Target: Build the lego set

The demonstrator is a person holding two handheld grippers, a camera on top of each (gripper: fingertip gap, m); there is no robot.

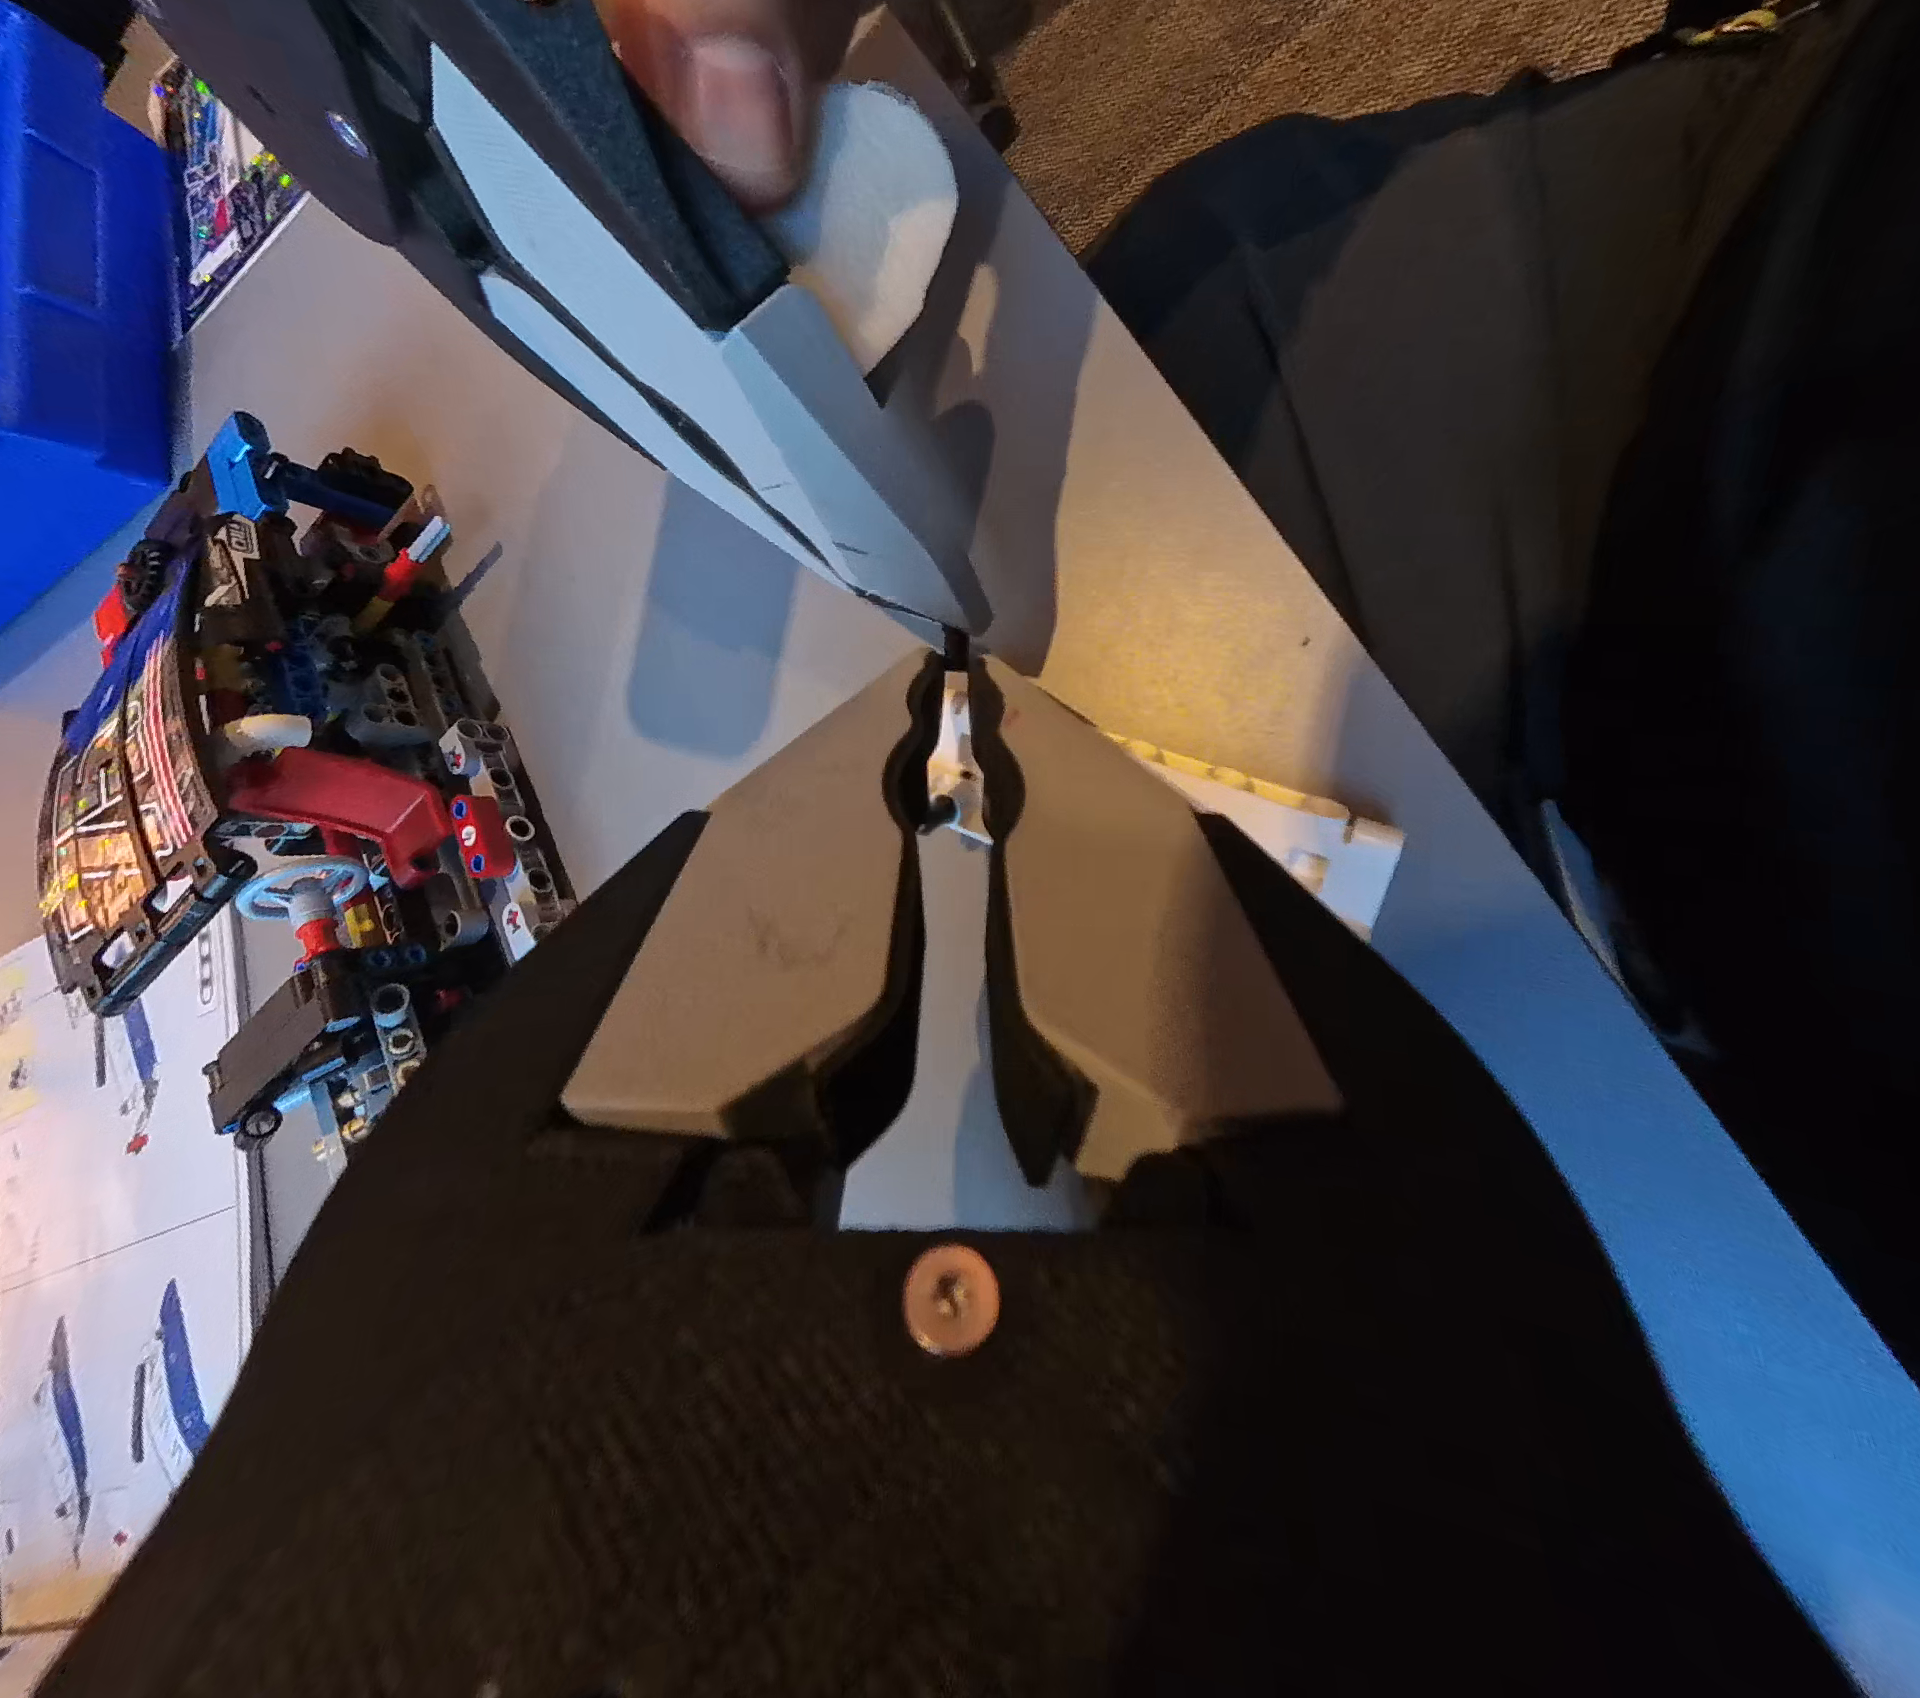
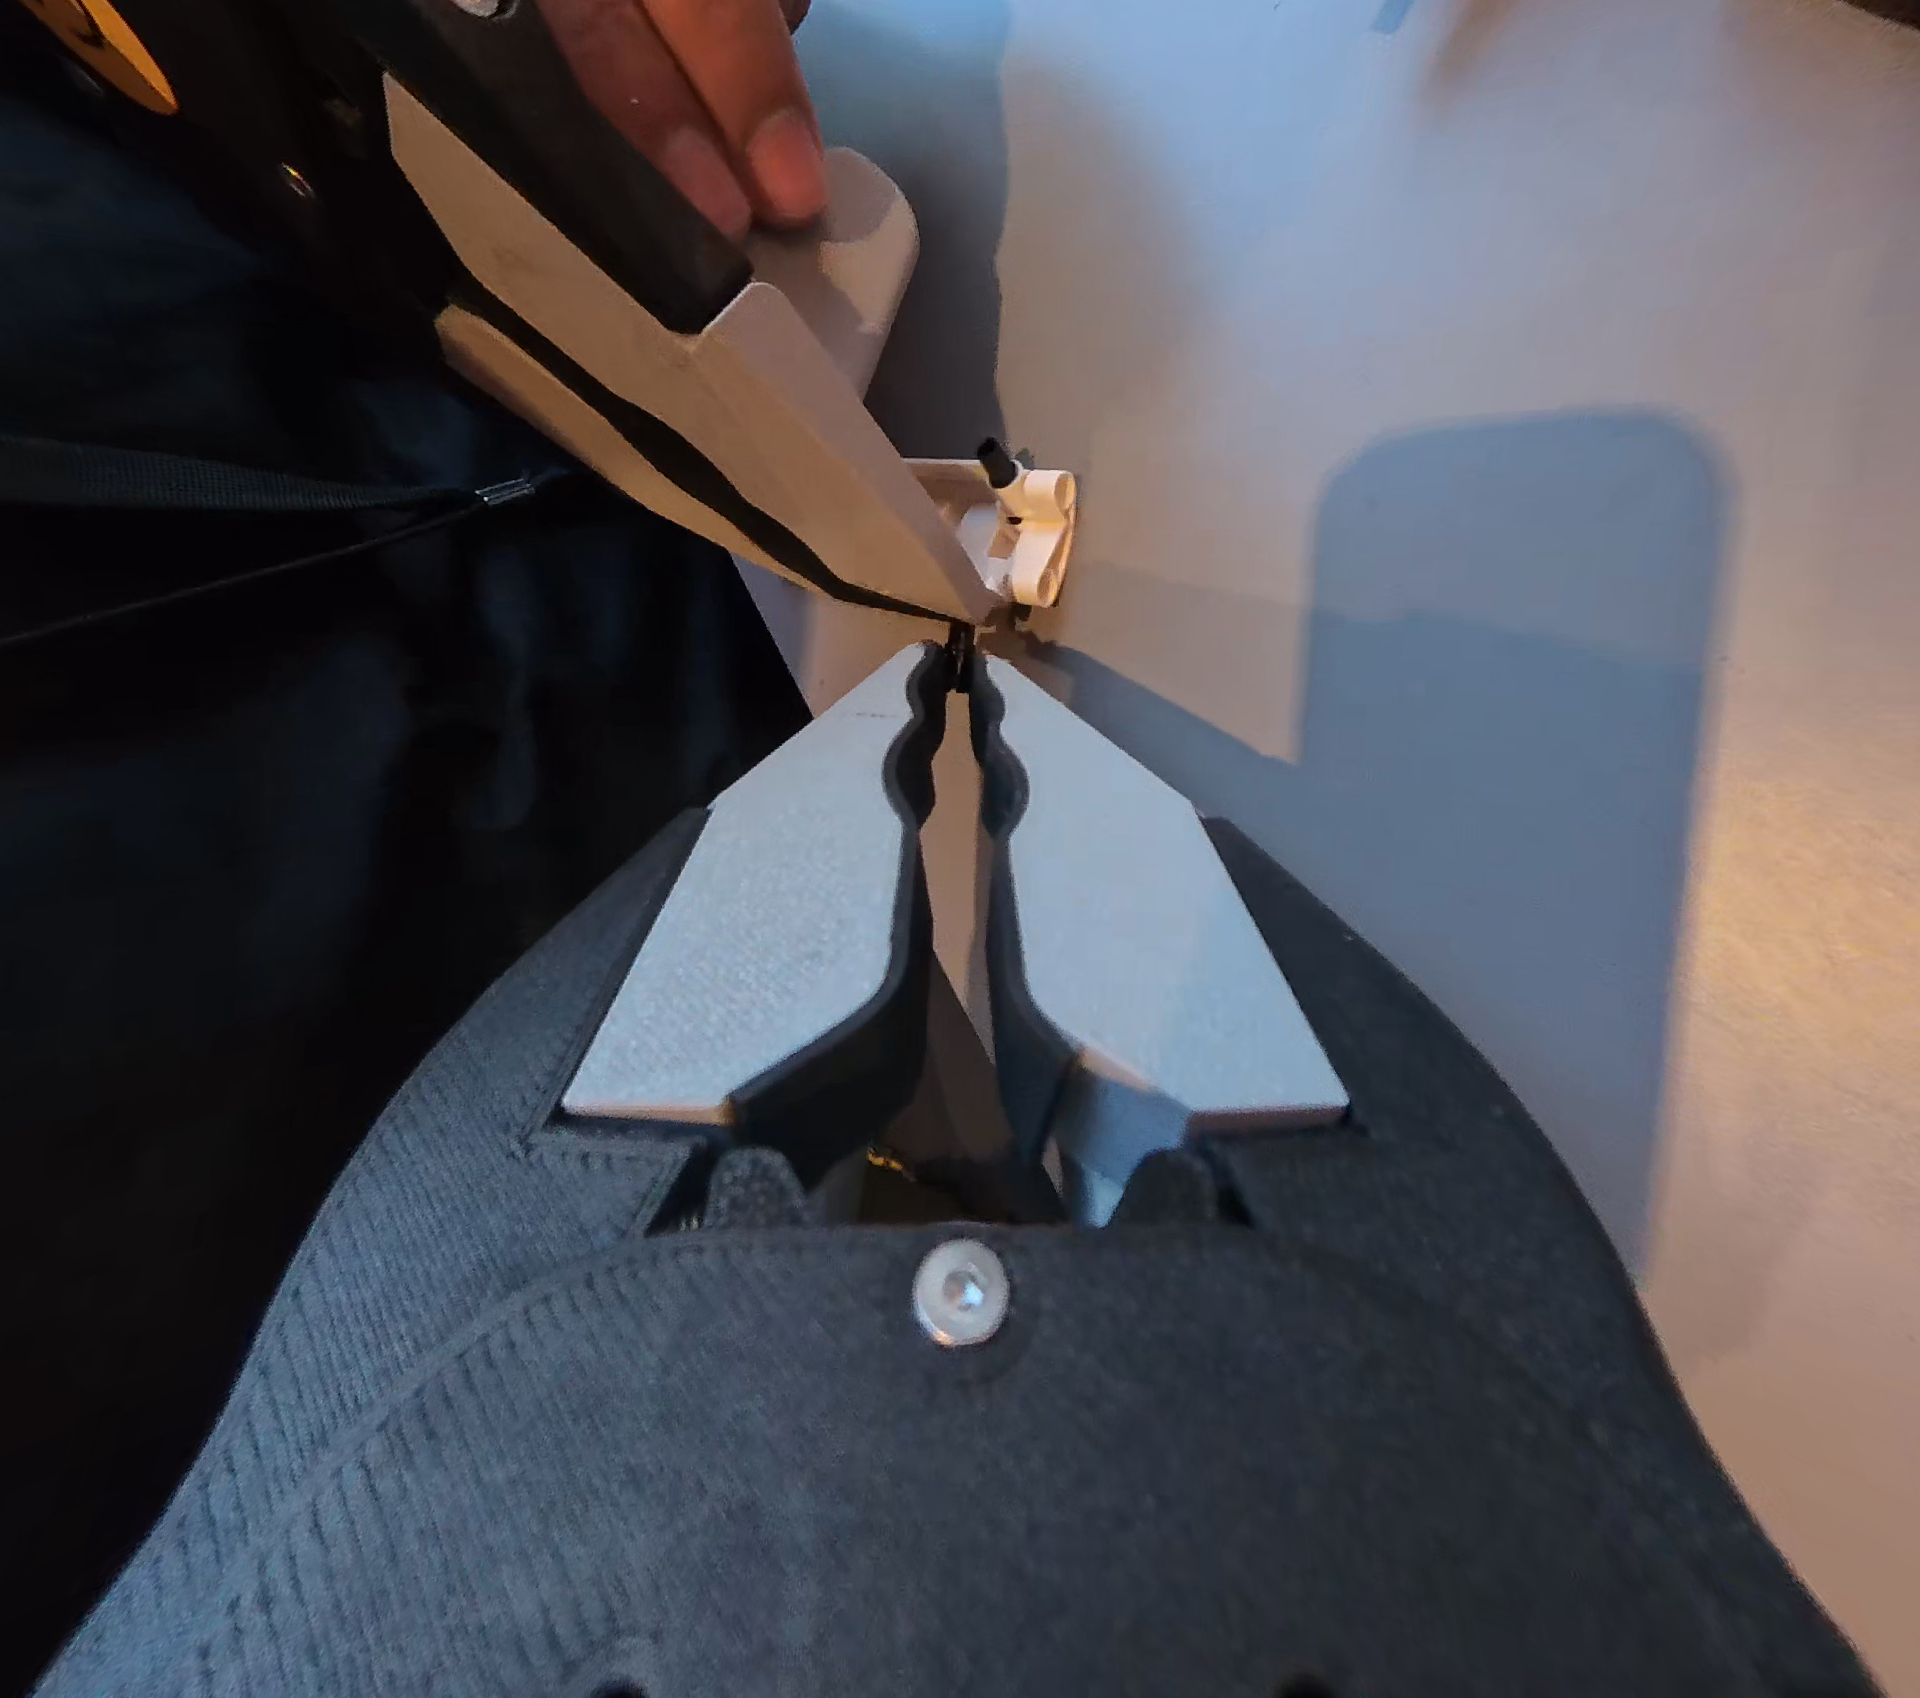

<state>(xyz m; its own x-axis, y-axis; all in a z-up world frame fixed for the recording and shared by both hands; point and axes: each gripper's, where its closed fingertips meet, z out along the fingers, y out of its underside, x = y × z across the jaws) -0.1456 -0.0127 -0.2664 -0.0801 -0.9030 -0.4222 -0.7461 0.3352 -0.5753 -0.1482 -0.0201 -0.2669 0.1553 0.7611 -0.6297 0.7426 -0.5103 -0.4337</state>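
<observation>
Gripping one white connector (image 2: 1023,536) and one black pin (image 2: 958,656), two tools meet.

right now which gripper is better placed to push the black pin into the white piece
Right, likely: the right gripper pinches the black pin at its tips, aimed at the white connector clamped in the left gripper.

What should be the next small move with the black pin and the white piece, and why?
Probably push the black pin the rest of the way into the white connector. The right gripper is shut on the pin, the left gripper is shut on the connector, and their tips meet above the table. Another black pin already sticks out of it.
</observation>
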